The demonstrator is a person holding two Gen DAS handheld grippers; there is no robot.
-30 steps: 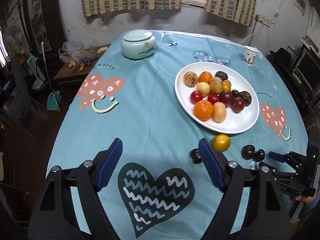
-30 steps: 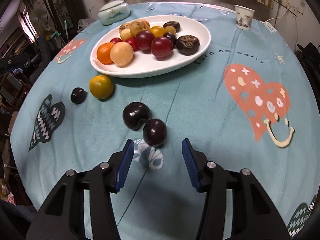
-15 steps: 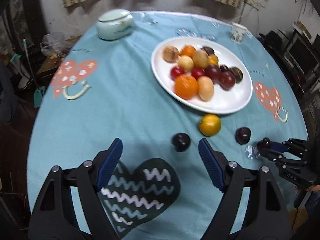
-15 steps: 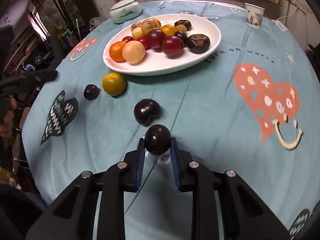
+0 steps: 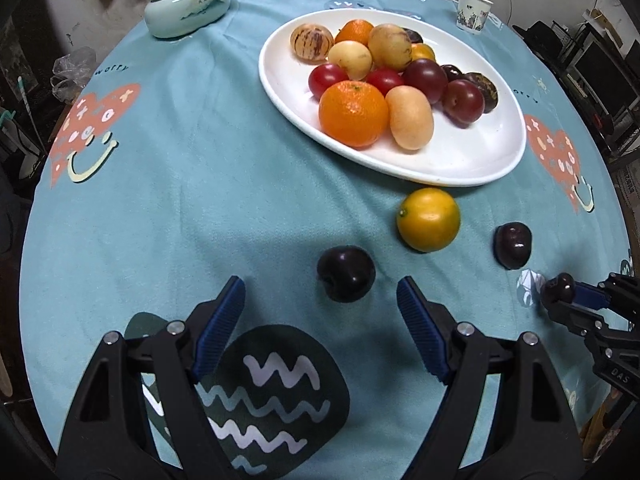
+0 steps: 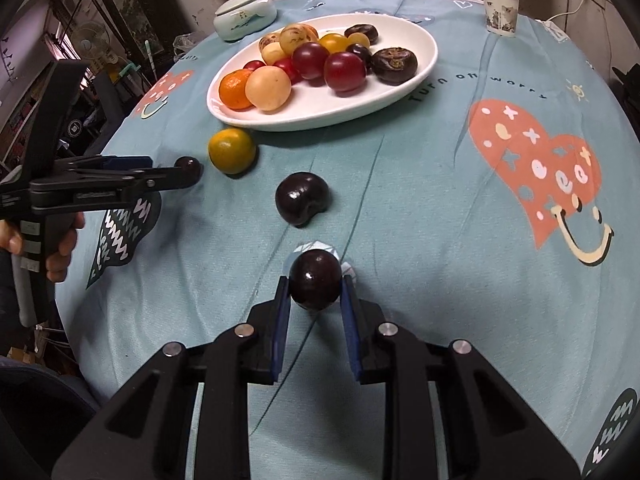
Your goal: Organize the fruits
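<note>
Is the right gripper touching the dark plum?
Touching. Right wrist view: both fingers of the right gripper press the dark plum's sides.

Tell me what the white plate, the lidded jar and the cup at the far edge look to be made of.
White plate: likely glazed ceramic; smooth, glossy, thick rolled rim.
Lidded jar: probably glazed porcelain; pale celadon sheen, painted motif on its side.
Cup: looks like printed paper; matte, thin wall, rolled lip, though plastic can't be ruled out.

"Turn off worry", seemingly, on tablecloth point(image 6: 400, 168)
</note>
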